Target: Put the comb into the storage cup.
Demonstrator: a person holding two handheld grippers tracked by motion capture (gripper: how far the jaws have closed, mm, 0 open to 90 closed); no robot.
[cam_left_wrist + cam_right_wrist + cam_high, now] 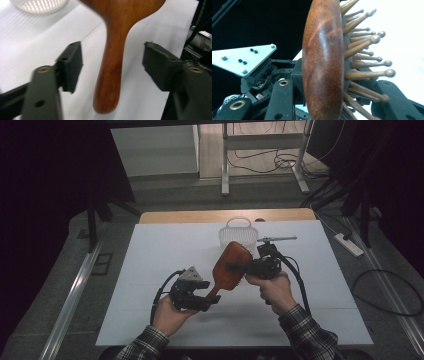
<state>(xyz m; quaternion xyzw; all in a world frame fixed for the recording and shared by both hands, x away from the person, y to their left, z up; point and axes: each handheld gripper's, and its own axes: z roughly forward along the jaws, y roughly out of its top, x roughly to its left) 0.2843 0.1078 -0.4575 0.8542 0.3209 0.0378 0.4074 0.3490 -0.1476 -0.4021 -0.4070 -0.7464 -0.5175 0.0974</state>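
Note:
A brown wooden hairbrush [231, 265] is held up over the white table, its head up and its handle slanting down to the left. My right gripper [234, 267] is shut on the head; in the right gripper view the jaws flank the wooden back [322, 60] and the peg bristles [367, 57]. My left gripper [212, 297] is open at the handle's end. In the left gripper view the handle [111, 70] hangs between the two spread jaws and touches neither. The left gripper's grey plate [244, 58] sits behind the brush.
A small white slatted basket [235, 234] stands on the table just beyond the brush, also at the top left of the left gripper view [37, 3]. The white sheet [165, 250] covers the table. Cables trail from both grippers toward the person.

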